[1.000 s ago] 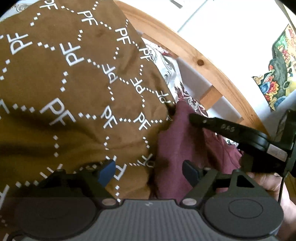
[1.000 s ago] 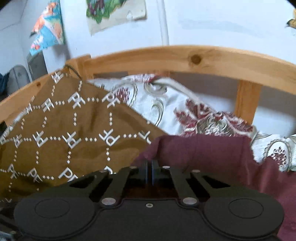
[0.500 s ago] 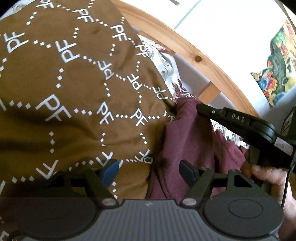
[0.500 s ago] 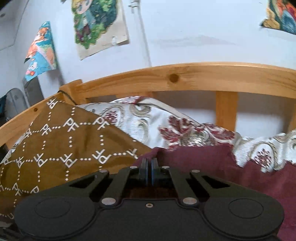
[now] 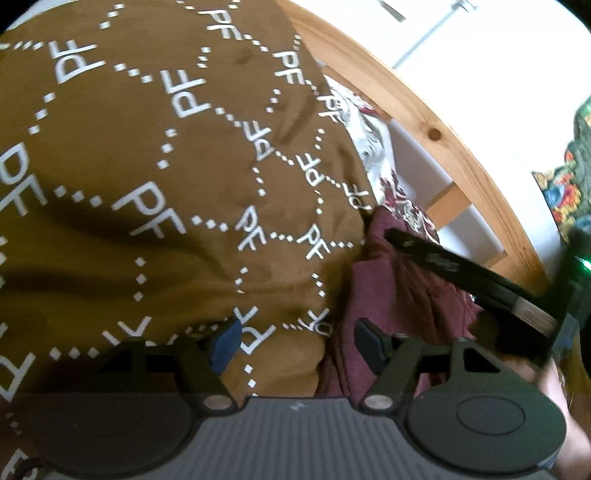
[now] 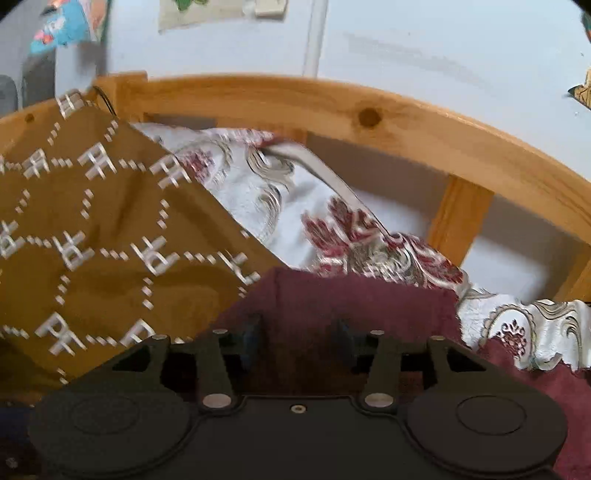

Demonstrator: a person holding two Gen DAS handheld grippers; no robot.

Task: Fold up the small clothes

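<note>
While the maroon garment [image 6: 332, 295] lies on the bed against the brown blanket [image 5: 166, 166], the right gripper [image 6: 297, 338] sits over it, jaws just opened halfway, gripping nothing. The left gripper [image 5: 293, 341], jaws wide but narrowing, straddles the blanket-garment edge without pressing.

Your brown patterned cloth [image 5: 155, 177] runs off the frame's left and top edges, beyond your left fingertips. Maroon garment [image 6: 332, 299]: near edge hidden under your right gripper's body, behind its fingers. Wall posters [image 6: 66, 26] above: cropped, smeared. Whole right view motion-blurred.
</note>
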